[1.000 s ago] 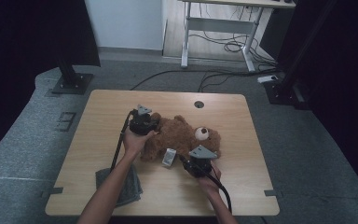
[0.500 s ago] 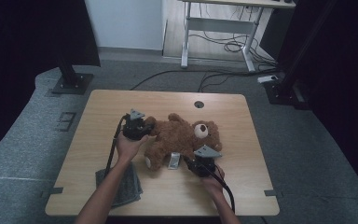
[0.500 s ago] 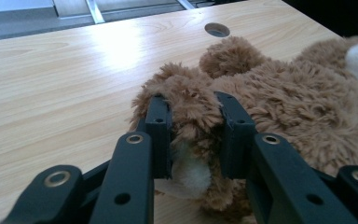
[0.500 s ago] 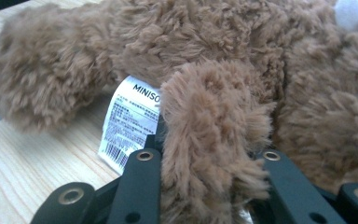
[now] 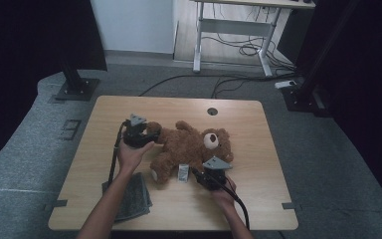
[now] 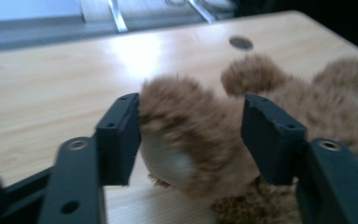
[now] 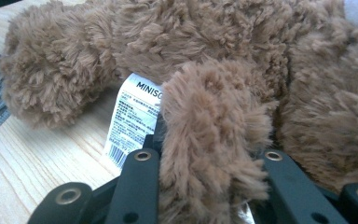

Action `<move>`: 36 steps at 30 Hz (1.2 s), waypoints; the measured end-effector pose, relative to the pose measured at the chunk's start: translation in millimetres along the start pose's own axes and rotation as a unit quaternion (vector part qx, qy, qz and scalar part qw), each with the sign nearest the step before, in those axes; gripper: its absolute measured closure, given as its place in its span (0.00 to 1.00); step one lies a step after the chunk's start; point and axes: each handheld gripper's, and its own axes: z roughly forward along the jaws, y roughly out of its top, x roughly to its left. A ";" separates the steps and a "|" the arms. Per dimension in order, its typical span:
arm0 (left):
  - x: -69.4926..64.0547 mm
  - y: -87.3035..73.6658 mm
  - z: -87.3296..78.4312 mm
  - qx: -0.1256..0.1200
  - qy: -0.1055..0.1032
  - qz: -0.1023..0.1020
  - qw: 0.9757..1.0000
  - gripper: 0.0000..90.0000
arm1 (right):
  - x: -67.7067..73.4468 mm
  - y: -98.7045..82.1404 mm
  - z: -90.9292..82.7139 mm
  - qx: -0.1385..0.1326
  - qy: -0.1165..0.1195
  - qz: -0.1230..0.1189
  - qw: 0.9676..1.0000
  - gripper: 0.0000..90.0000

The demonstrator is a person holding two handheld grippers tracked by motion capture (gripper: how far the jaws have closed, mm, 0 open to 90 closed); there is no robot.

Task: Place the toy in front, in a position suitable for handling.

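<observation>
A brown teddy bear (image 5: pixel 189 147) lies across the middle of the wooden table (image 5: pixel 179 107), its head to the right. My left gripper (image 5: pixel 151 132) is at the bear's left end. In the left gripper view its jaws have just been opening and stand open (image 6: pixel 191 135) around a furry foot (image 6: pixel 186 154), with a gap at the right pad. My right gripper (image 5: pixel 199 172) is below the bear. In the right gripper view it (image 7: pixel 209 182) is shut on a furry limb (image 7: pixel 205 126). A white printed tag (image 7: pixel 137 116) hangs beside that limb.
A folded grey cloth (image 5: pixel 132 199) lies near the table's front left edge, under the left forearm. A round cable hole (image 5: pixel 212 111) sits at the back of the table. Black stands and cables occupy the floor beyond.
The left jaws have opened off the bear's foot, and that hand has shifted a little to the left. The right gripper keeps its hold and has hardly moved.
</observation>
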 end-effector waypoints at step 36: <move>-1.2 -145.1 -95.2 0.110 -0.030 0.021 0.993 0.23 | -1.0 -12.4 -4.0 0.000 0.024 0.007 1.000 0.60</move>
